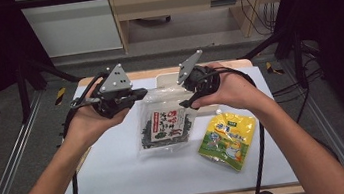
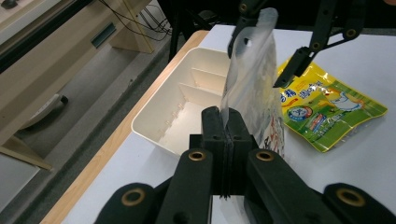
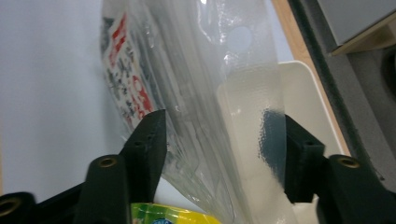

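Left gripper (image 2: pixel 223 122) fingers clamped on clear seaweed bag (image 1: pixel 163 123) edge, right gripper (image 3: pixel 219 140) fingers wide open around other edge; prob next: close right, lift bag toward white tray (image 2: pixel 163 116).

Lab test bench: aluminium frame rails (image 1: pixel 7 164), loose cables (image 1: pixel 254 10), white table (image 1: pixel 119 169).

A clear pouch (image 1: pixel 162 123) with red, white and black print hangs beside a yellow-green packet (image 1: pixel 227 139), over a white surface (image 1: pixel 119 169) and cream divided tray (image 2: pixel 177 109).
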`<state>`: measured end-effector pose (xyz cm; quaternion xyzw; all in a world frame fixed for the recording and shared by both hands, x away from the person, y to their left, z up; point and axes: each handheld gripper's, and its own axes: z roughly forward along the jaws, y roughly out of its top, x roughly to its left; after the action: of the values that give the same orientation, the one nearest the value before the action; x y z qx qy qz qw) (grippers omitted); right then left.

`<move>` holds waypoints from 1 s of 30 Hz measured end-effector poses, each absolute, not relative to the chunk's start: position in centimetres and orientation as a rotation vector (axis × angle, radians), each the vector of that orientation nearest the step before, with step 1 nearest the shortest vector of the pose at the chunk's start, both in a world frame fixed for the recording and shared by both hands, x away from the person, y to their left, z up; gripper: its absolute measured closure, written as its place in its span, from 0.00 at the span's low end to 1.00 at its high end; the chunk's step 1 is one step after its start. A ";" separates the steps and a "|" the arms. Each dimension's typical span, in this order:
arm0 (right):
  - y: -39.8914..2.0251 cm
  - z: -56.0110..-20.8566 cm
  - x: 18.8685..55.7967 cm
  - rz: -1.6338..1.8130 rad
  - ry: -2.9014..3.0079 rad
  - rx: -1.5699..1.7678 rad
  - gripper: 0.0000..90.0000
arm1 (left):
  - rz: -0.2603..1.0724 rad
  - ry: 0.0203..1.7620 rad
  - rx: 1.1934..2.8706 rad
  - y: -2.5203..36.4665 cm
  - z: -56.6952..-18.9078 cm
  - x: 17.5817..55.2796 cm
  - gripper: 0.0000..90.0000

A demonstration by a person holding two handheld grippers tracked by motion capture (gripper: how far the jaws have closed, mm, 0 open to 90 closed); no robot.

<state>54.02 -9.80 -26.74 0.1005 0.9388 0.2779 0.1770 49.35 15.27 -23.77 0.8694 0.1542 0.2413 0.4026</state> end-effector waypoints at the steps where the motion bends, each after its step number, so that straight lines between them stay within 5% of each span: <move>1: -9.8 -26.8 53.9 0.785 2.670 0.270 0.50 | 0.615 0.393 2.198 15.3 -23.8 49.5 0.99; 4: -9.7 -27.0 53.7 0.780 2.675 0.261 0.56 | 0.617 0.400 2.194 15.2 -23.9 49.6 0.99; 10: -9.7 -27.0 53.5 0.794 2.710 0.221 0.87 | 0.627 0.419 2.188 15.4 -24.1 49.8 0.99; 13: -9.5 -26.9 53.3 0.808 2.727 0.221 0.90 | 0.649 0.427 2.176 15.7 -24.3 49.9 0.96; 23: -9.5 -24.7 53.9 0.856 2.719 0.362 0.93 | 0.690 0.596 1.941 19.1 -24.9 49.3 0.35; 30: -10.1 -22.7 55.0 0.868 2.683 0.544 0.93 | 0.693 0.727 1.951 21.0 -29.0 48.6 0.19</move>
<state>55.03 -10.10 -22.70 0.1876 0.9257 0.2996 0.1346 48.61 20.99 -29.01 0.7913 0.2949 0.2810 0.4560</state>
